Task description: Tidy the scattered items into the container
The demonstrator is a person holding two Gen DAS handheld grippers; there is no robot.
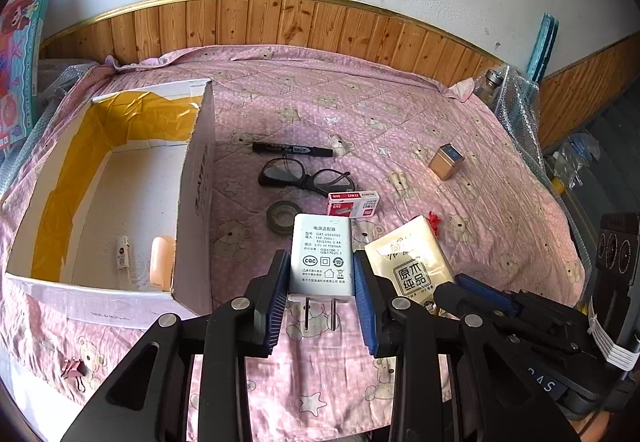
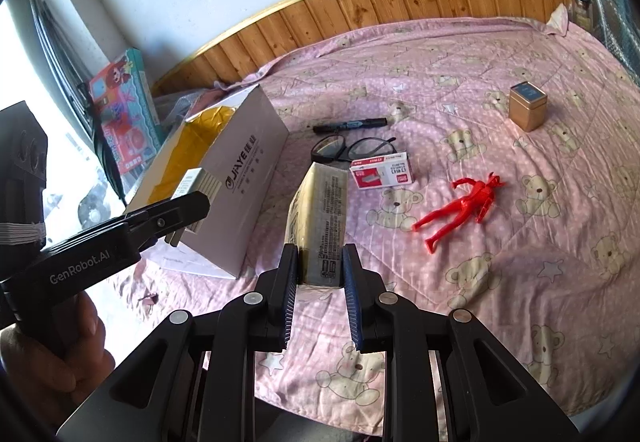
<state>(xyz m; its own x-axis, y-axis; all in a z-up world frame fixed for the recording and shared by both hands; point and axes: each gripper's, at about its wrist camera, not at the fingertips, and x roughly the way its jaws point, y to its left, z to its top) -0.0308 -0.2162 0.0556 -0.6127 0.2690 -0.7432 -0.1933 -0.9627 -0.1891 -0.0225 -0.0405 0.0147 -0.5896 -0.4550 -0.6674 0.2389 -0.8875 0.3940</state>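
While I work from the left of the bed [image 1: 400, 114] rightwards, the open cardboard box [image 1: 192, 202] comes first, standing on the pink quilt with a small white tube and a pale cylinder already inside; its outer wall reads "JIAYE" in the right wrist view. My left tool [image 1: 322, 278] is clamped on the white power adapter [image 1: 322, 254], pads on its two narrow sides, prongs pointing back at me; it is a hard, light plastic block, smooth enough to slip, so the flat sides are the sensible hold. Its label reads "GAT-0501000", "100-240V~", "CQC", and my left tool carries "GenRobot.AI". Next, my right tool [image 2: 320, 274] is closed on one end of the cream tissue pack [image 2: 320, 218], which I judge soft, light and crushable, best held gently across its short end; its face shows "原木纯品". Still loose on the quilt are the tape roll [image 1: 283, 217], glasses [image 1: 306, 175] (fragile, take by the frame), black marker [image 1: 292, 150], red staple box [image 2: 380, 172], red figure [image 2: 464, 208] and gold tin [image 2: 528, 111].
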